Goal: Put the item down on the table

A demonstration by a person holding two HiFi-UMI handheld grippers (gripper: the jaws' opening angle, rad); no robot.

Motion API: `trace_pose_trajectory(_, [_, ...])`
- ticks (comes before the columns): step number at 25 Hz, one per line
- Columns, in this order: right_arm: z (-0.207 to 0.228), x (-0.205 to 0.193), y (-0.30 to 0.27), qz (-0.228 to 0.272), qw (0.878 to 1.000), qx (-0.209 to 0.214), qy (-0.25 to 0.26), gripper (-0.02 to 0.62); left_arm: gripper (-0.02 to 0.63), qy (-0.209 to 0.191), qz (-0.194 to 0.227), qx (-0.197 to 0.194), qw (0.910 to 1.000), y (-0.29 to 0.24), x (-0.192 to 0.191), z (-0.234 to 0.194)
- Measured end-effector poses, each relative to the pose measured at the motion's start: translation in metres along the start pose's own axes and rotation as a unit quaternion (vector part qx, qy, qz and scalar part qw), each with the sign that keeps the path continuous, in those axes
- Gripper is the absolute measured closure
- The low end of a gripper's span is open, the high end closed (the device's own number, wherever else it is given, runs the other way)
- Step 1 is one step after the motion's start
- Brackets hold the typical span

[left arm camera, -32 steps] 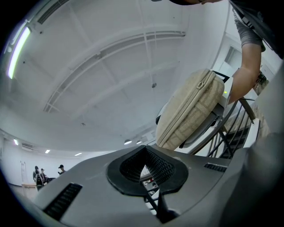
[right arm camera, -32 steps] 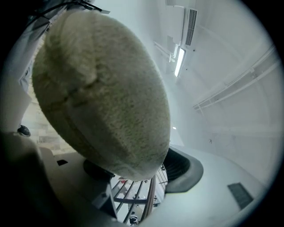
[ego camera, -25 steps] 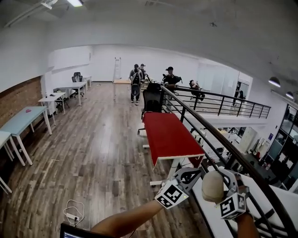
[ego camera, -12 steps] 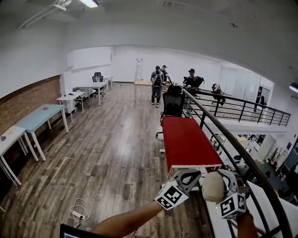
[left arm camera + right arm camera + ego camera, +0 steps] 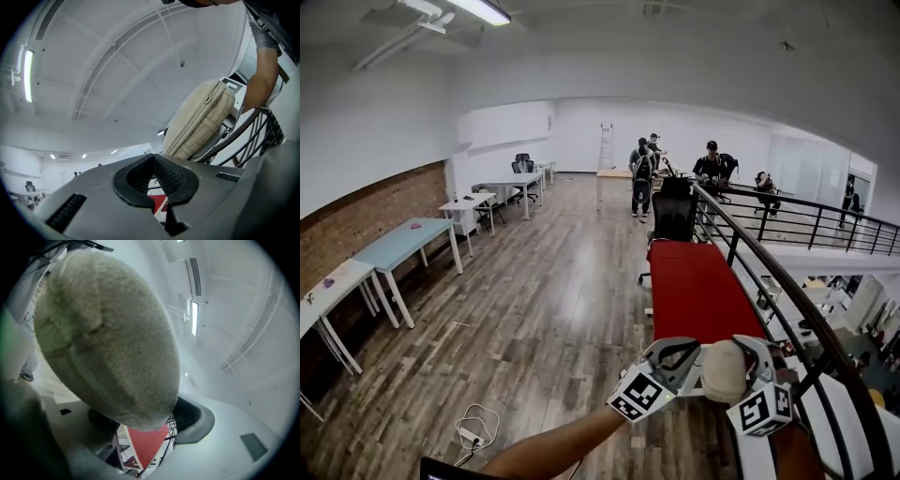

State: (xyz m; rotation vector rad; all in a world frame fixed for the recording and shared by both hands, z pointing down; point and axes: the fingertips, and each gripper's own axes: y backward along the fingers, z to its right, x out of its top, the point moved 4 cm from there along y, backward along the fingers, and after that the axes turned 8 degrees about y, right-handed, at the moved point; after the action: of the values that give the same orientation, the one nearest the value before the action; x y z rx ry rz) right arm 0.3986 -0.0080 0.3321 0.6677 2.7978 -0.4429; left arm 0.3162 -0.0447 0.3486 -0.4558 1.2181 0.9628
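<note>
While the right hand-held gripper (image 5: 739, 361) is clamped on the beige padded item (image 5: 722, 372), that item hangs in the air by the near end of the red bench (image 5: 698, 291), resting on nothing. The left hand-held gripper (image 5: 692, 356) sits just beside it, jaws drawn together and empty. To set the item down well, I would carry it forward over the red top, clear of the railing (image 5: 773, 286). I would lower it until the soft underside settles flat, and only then part the jaws, since a padded thing could roll off an edge.
</note>
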Motion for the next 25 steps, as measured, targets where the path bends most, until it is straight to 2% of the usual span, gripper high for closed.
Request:
trace_pose_trajectory(4, [-0.008, -0.007, -0.029, -0.001, 1.0, 0.012, 0.004, 0.305, 0.601, -0.003, -0.009, -0.007, 0.9999, -0.006, -0.023, -0.013])
trace_pose_trajectory(11, [0.007, 0.0, -0.092, -0.014, 1.0, 0.01, 0.004, 0.305, 0.601, -0.002, -0.014, -0.012, 0.9998, -0.01, -0.049, -0.077])
trace_pose_trajectory(21, [0.013, 0.017, -0.189, -0.008, 1.0, 0.002, -0.028, 0.305, 0.601, 0.002, -0.016, -0.002, 0.9999, 0.002, -0.082, -0.175])
trace_pose_trajectory(25, [0.018, 0.025, -0.218, 0.007, 0.998, -0.004, -0.064, 0.305, 0.601, 0.005, -0.01, 0.0, 0.9999, 0.005, -0.092, -0.207])
